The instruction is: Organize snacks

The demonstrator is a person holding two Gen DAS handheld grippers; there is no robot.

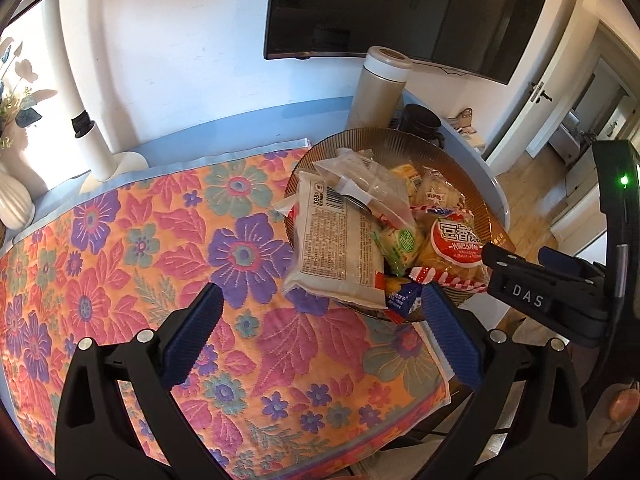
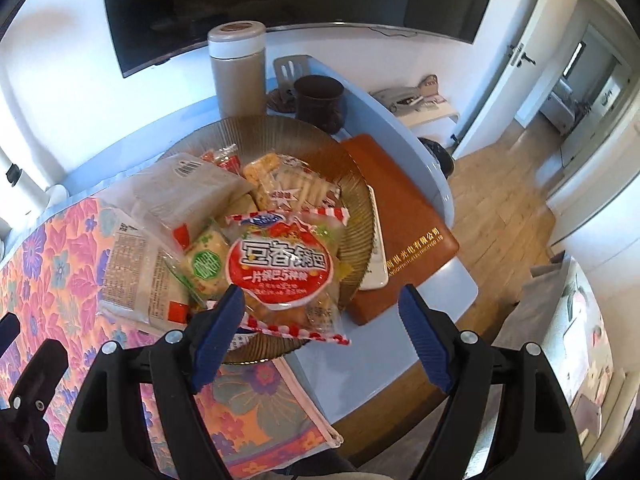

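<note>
A ribbed amber glass plate (image 1: 444,160) (image 2: 280,136) holds a pile of snack packets. On top lies a red-and-white round-label packet (image 2: 280,268) (image 1: 456,244). A pale large packet with a barcode (image 1: 336,240) (image 2: 132,268) overhangs the plate's left rim. A green-label packet (image 2: 206,268) lies between them. My left gripper (image 1: 320,336) is open and empty above the floral cloth, just short of the plate. My right gripper (image 2: 320,332) is open, its fingers either side of the red-label packet's near edge; it also shows in the left wrist view (image 1: 516,272).
A floral cloth (image 1: 140,260) covers the blue table (image 2: 404,292). Behind the plate stand a beige thermos (image 2: 238,68) and a dark cup (image 2: 320,96). A brown notebook (image 2: 404,220) with a white remote (image 2: 376,248) lies right of the plate. A white vase (image 1: 12,200) stands far left.
</note>
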